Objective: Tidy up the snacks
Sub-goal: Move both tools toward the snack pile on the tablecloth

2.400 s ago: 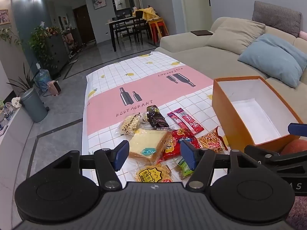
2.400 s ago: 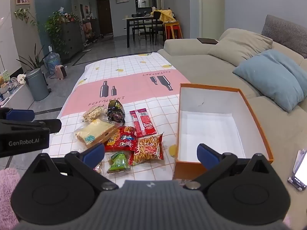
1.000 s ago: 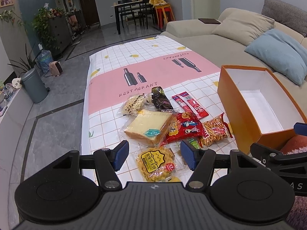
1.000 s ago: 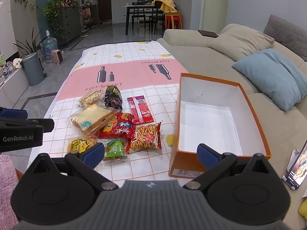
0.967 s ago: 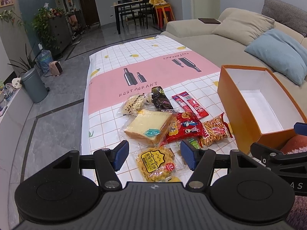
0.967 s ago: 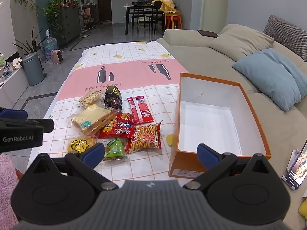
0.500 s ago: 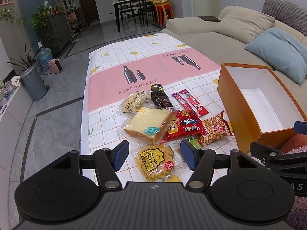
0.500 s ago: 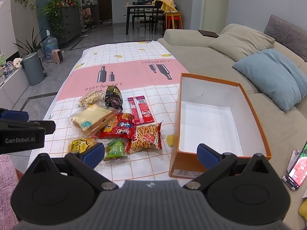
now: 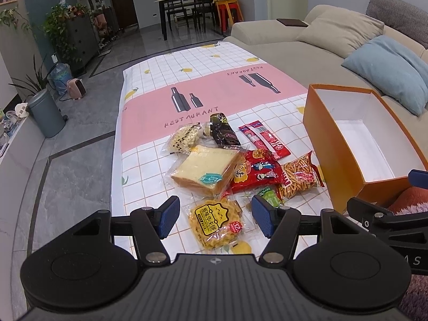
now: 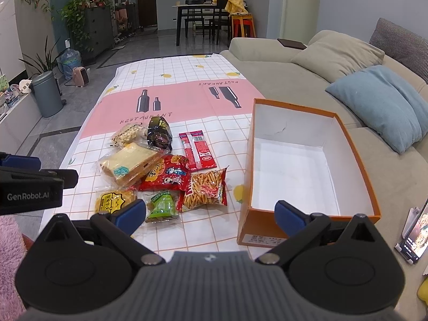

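Note:
Several snack packets lie in a cluster on the checked tablecloth: a yellow waffle packet [image 9: 215,223], a bagged bread slice [image 9: 206,169], a red bag [image 9: 256,172], an orange stick-snack bag [image 9: 301,178], a green packet [image 10: 161,207], a dark packet [image 9: 223,133] and red sausage sticks [image 10: 198,149]. To their right stands an orange box [image 10: 244,187], white inside and holding nothing. My left gripper [image 9: 215,216] hovers open above the yellow waffle packet. Open too, my right gripper [image 10: 211,214] hangs over the table's near edge, between the snacks and the box.
A beige sofa [image 10: 283,80] with a blue cushion [image 10: 379,101] runs along the table's right side. A phone [image 10: 412,235] leans at the near right. The pink far half of the tablecloth [image 9: 214,91] is bare. A bin [image 10: 49,93] stands on the floor at left.
Since the oldest frames both views have shifted, so the yellow waffle packet now shows in full. Over the last second nothing has visibly moved.

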`<state>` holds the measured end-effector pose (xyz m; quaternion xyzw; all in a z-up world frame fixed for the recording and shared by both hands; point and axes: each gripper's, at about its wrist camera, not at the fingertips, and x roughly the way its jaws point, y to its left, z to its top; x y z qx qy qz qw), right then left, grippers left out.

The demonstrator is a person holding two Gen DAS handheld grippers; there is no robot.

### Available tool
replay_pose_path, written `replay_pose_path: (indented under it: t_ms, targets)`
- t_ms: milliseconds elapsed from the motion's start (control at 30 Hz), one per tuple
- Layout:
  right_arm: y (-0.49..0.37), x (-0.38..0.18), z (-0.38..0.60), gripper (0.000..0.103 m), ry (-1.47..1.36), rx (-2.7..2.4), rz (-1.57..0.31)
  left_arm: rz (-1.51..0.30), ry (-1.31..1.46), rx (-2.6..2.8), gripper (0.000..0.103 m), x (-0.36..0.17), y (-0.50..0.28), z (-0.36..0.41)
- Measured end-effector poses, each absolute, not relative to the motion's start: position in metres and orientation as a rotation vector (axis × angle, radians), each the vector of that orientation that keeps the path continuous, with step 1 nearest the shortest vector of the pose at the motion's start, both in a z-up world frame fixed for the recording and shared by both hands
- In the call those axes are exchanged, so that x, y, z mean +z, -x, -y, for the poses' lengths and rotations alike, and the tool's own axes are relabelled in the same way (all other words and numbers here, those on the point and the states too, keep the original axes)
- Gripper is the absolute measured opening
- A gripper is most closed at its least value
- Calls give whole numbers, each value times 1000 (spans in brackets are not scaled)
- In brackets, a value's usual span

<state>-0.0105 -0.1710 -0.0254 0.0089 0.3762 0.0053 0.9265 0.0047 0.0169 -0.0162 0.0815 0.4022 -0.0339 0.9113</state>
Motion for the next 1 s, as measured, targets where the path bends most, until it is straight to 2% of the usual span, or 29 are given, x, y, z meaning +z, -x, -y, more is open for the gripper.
replay_pose_path:
  t_ms: [1000]
  targets:
    - [8, -36, 170, 100, -35, 43, -796, -895, -143, -82, 73, -28, -12, -19]
